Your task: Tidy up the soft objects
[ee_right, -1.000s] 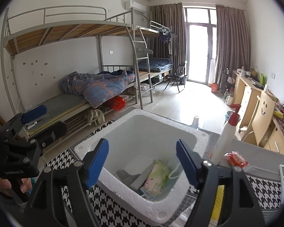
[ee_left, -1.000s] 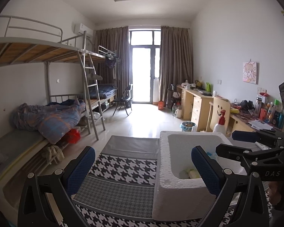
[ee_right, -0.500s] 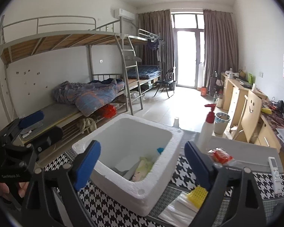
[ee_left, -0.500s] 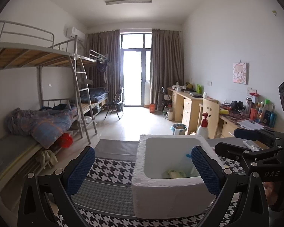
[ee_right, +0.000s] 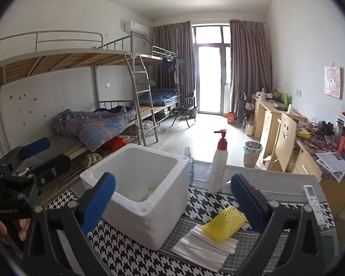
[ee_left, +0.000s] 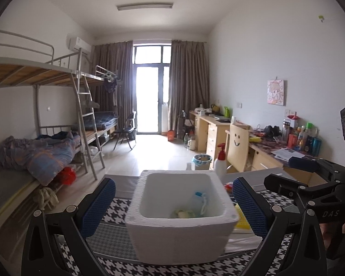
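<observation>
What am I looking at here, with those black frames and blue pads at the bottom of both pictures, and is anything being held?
There is no robot: a person holds a hand-squeezed gripper in each hand, each carrying a wide-angle camera looking along its two fingers. The left gripper gives one view, the right gripper the other. Both are open and hold nothing.

On the black-and-white houndstooth table cover stands an open white foam box with a few soft items inside. To its right lie a yellow foam net sleeve on flat white foam sheets, with a white pump bottle with a red top and a white remote control farther back. Behind is a dorm room.
</observation>
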`<state>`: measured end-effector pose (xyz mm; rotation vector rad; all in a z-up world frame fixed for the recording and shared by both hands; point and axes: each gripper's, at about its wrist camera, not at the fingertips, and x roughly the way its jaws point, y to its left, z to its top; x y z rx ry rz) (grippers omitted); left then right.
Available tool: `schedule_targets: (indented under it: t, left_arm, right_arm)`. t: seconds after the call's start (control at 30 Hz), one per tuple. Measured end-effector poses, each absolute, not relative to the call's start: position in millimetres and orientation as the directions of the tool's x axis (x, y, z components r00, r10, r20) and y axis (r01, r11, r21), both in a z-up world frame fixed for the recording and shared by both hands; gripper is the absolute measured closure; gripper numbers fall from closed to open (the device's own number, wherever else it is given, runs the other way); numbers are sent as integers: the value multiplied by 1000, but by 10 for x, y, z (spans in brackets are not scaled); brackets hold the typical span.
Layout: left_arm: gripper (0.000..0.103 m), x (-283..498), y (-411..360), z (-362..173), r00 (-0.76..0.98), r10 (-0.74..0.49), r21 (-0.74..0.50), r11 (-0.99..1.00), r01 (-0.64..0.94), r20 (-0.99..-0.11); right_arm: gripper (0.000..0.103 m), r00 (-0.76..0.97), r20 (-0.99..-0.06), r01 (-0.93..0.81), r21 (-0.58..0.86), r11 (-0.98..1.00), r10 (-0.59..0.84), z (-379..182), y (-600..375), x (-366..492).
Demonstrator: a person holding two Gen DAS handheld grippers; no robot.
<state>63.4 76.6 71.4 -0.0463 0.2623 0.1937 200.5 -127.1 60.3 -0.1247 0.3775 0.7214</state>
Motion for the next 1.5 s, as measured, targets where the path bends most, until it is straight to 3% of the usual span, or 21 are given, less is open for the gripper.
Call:
schedule_targets:
  t: [0.67, 1.5]
  left_arm:
    - [1, 612, 268, 690, 961, 81, 7, 997, -82, -266]
    - [1, 780, -233, 438, 950, -45, -11, 999, 44, -310]
  right_arm:
    - [1, 746, -355, -595, 26, 803, 564, 533, -1853, 1933]
    - [1, 790, -395, -495, 38, 868, 468, 364, -2325, 2068]
